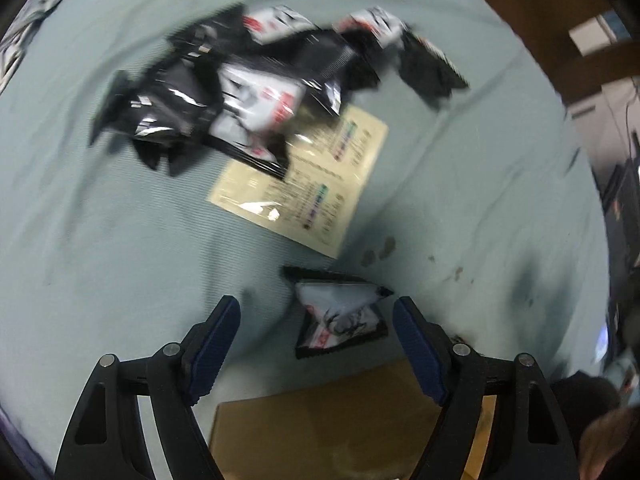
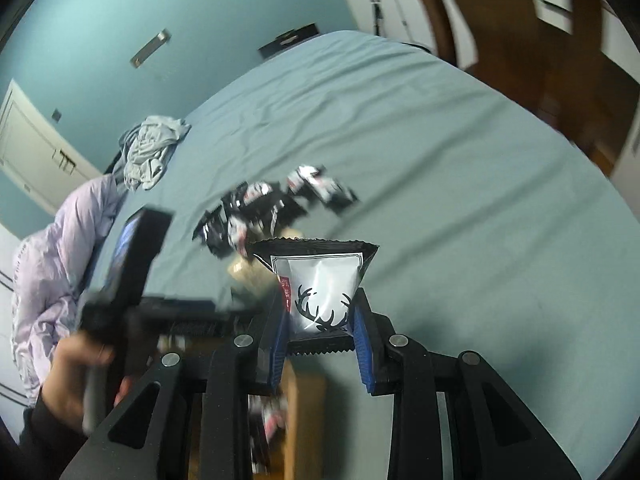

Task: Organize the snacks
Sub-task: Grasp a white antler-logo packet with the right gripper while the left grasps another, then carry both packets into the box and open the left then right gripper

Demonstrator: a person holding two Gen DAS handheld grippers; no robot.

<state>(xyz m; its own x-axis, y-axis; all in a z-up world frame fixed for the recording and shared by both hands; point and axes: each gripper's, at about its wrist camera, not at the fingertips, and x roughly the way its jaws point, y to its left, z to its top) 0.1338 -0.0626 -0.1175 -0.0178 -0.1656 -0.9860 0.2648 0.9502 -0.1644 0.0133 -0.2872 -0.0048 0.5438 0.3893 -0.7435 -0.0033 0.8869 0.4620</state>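
Observation:
A small black-and-white snack packet (image 1: 340, 316) lies on the teal cloth (image 1: 100, 220) between the spread blue pads of my left gripper (image 1: 316, 308), which is open and points down; the pads do not touch the packet. Farther off lies a heap of the same packets (image 1: 248, 88), partly on a beige printed sheet (image 1: 312, 176). My right gripper (image 2: 320, 300) is shut on a white packet with a black antler mark (image 2: 320, 280), held above the cloth. A cardboard box (image 2: 304, 412) sits below it, with blurred packets (image 2: 268, 420) inside.
The box's flap (image 1: 332, 432) is under my left gripper. A hand (image 2: 76, 376) holds the other tool's black body (image 2: 132, 264). A lilac jacket (image 2: 52, 272) and crumpled grey clothes (image 2: 152, 152) lie at the cloth's far left. A wooden chair (image 2: 520, 20) stands beyond the far edge.

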